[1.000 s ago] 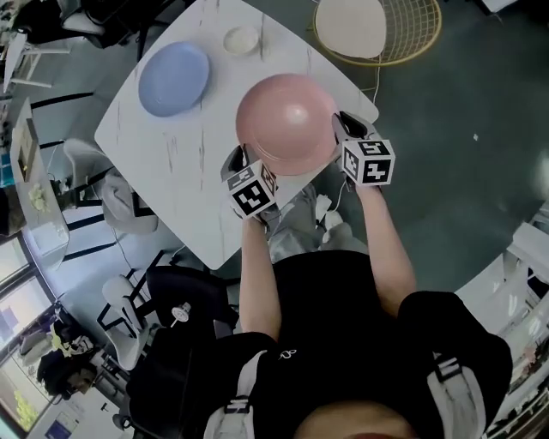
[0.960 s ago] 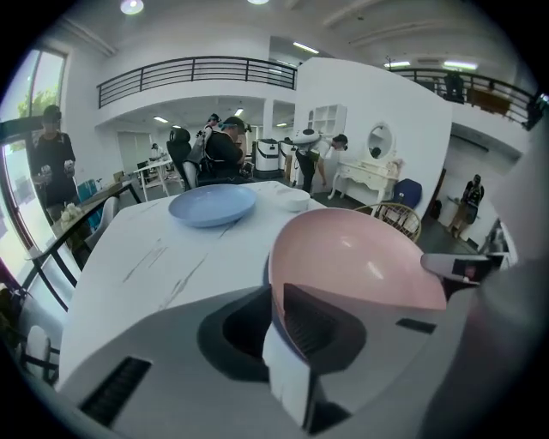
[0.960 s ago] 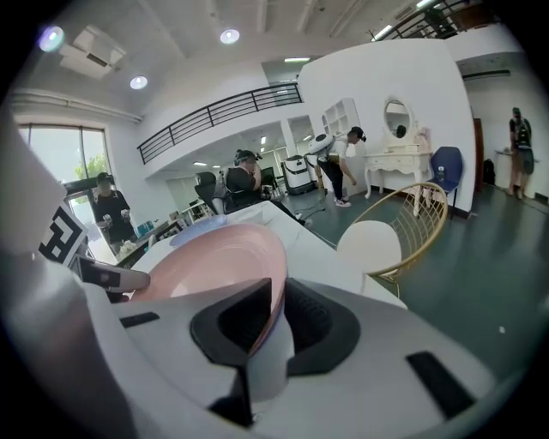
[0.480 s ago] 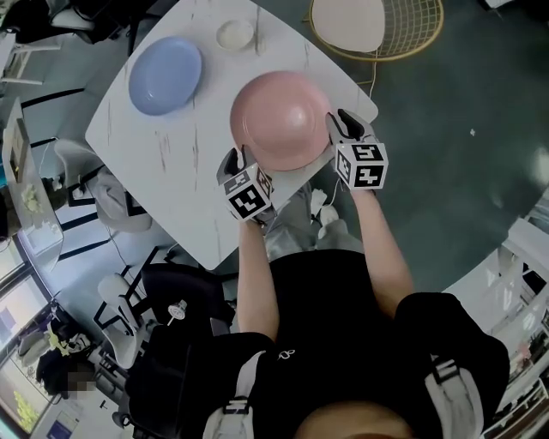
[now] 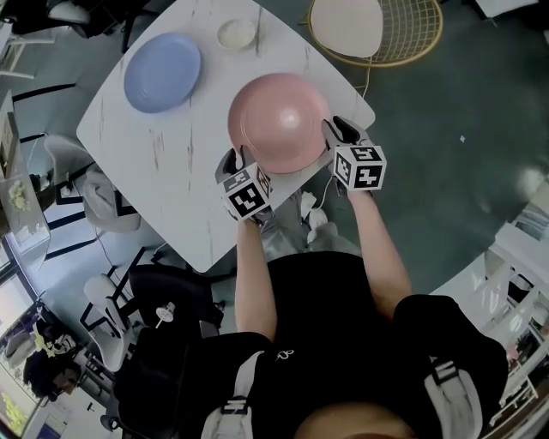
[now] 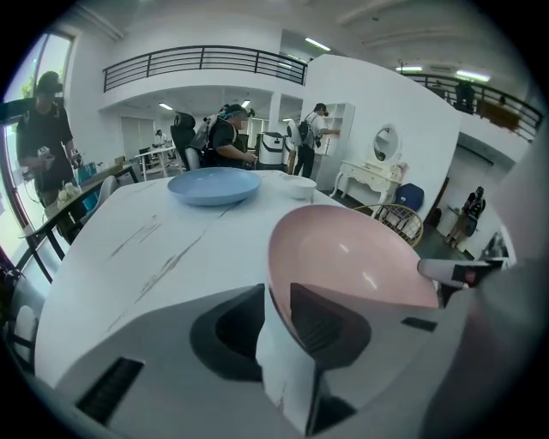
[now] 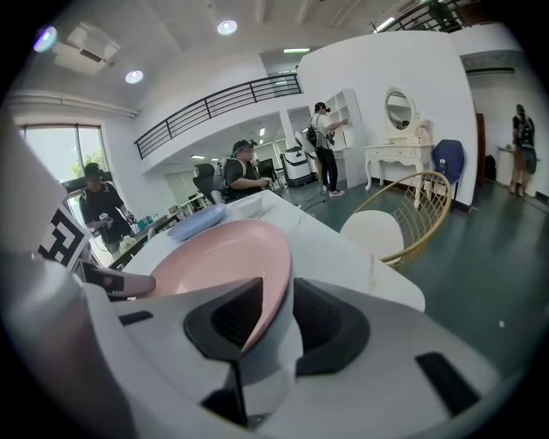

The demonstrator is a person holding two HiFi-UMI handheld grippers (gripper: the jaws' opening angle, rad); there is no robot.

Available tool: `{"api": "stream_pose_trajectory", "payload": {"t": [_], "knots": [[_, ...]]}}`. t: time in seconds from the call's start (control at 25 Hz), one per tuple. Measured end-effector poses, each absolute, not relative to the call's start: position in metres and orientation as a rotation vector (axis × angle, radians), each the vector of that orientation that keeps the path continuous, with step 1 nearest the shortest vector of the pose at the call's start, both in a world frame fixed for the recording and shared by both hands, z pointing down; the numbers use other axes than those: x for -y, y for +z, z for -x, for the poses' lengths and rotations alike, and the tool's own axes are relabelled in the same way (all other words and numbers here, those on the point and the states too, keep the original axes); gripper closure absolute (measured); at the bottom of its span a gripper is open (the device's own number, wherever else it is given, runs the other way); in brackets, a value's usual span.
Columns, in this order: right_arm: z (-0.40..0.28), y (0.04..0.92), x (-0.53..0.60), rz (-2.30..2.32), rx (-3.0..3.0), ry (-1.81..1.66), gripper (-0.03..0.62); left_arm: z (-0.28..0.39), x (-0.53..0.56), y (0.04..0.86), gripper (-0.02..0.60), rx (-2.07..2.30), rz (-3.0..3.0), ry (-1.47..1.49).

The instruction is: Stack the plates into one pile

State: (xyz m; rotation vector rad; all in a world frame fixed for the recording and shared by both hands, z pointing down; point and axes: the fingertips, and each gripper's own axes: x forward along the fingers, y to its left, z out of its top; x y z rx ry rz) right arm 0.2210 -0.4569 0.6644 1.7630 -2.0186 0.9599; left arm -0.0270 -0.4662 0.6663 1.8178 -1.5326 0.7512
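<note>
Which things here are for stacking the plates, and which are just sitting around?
For the job:
- pink plate
- blue plate
- small white dish, perhaps, if it counts as a plate
- white table, where the pile goes

Just lying about:
- round wire chair beyond the table
- people in the background

One pink plate, one blue plate — and one small white dish
</note>
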Motion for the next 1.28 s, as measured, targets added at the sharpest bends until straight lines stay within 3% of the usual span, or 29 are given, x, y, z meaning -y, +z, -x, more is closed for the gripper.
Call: {"api": "stream_pose_trajectory", "payload": {"t": [0.4,0.64,1.28], "knots": [[-0.218,0.679,0.467,-1.712,1.997,1.084,0.467,0.022,0.478,0.679,0.488,1.450,-1.806,0.685],[-0.214,0.685,0.471,-1.678,1.979,1.195,0.507,0.025,0.484,0.681,0.497,1.406,-1.805,0.617],[-0.127,0.635,0.535,-1.473,2.131,1.069,0.497,0.111,0.512,0.629,0.506,1.599,-1.701,0.477]]}}
